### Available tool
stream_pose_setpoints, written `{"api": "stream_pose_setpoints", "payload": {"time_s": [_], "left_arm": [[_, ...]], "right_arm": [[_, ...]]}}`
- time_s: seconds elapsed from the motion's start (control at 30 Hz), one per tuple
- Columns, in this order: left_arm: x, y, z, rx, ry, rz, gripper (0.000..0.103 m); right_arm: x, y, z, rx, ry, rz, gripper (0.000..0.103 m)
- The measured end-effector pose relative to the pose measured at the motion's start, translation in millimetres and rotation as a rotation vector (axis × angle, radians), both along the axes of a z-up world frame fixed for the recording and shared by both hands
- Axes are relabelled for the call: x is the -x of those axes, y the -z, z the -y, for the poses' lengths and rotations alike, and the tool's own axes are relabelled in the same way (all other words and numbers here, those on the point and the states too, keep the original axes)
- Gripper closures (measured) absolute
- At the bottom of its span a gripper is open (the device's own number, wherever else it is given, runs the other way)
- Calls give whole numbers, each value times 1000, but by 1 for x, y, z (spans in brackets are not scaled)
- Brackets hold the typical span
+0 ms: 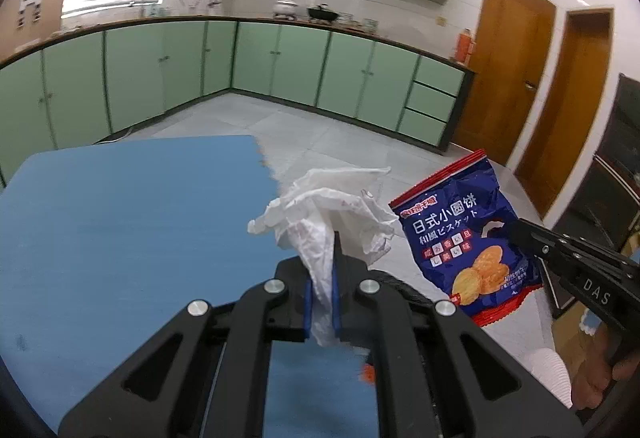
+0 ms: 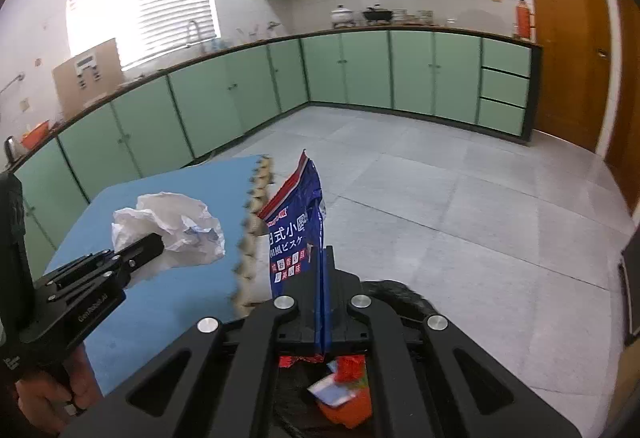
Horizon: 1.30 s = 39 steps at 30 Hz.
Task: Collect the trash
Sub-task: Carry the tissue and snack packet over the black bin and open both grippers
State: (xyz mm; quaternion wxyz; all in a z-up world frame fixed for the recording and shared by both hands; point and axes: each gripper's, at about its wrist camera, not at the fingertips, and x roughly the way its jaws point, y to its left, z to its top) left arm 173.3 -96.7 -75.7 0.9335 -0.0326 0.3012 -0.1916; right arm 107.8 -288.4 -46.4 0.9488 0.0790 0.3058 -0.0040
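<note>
Above the bin (image 2: pixel 344 390), left gripper (image 1: pixel 322 278) pinches tissue (image 1: pixel 328 209), right gripper (image 2: pixel 320 278) clamps wrapper (image 2: pixel 294 234); released off-centre, the light tissue could drift onto mat (image 1: pixel 120 217).

We hold the left gripper (image 1: pixel 322 290) raised, its blue-lined fingers (image 1: pixel 307 308) closed on a crumpled white tissue (image 1: pixel 320 213). Our right gripper (image 2: pixel 322 294) sits just beside it, level, jaws pinched on the edge of a blue biscuit packet (image 2: pixel 296 230). Our left hand (image 2: pixel 48 398) wraps its gripper's handle from below.
</note>
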Motion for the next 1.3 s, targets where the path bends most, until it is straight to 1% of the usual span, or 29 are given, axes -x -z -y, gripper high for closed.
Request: {"api": "stream_pose_setpoints", "payload": {"time_s": [0.1, 0.3, 0.43, 0.57, 0.7, 0.77, 0.8, 0.83, 0.9, 1.0, 1.13, 1.3], "left_arm": [[5, 7, 28, 3, 38, 1, 97], [7, 24, 66, -10, 105, -22, 97], [9, 38, 79, -15, 138, -41, 97], [2, 53, 92, -28, 167, -83, 96], [-5, 60, 96, -48, 177, -114, 89], [-6, 61, 95, -52, 171, -117, 80], [-7, 61, 94, -54, 167, -112, 72], [-7, 60, 95, -56, 163, -108, 68], [-9, 58, 94, -54, 156, -106, 65], [-10, 55, 89, -46, 142, -105, 65], [-7, 48, 80, -48, 113, -85, 61], [-4, 43, 66, -56, 73, -66, 60]], "right_arm": [[9, 5, 16, 17, 39, -10, 102], [22, 16, 48, -1, 108, -32, 102], [25, 21, 62, -9, 135, -41, 102], [28, 31, 75, -17, 151, -54, 102], [28, 39, 80, -26, 157, -69, 102], [30, 41, 80, -28, 155, -72, 102], [28, 41, 81, -29, 154, -73, 102], [28, 42, 82, -30, 153, -74, 102], [27, 43, 82, -32, 149, -76, 102], [26, 43, 81, -31, 141, -78, 102], [23, 46, 76, -29, 132, -85, 102], [18, 53, 72, -27, 121, -107, 102]]}}
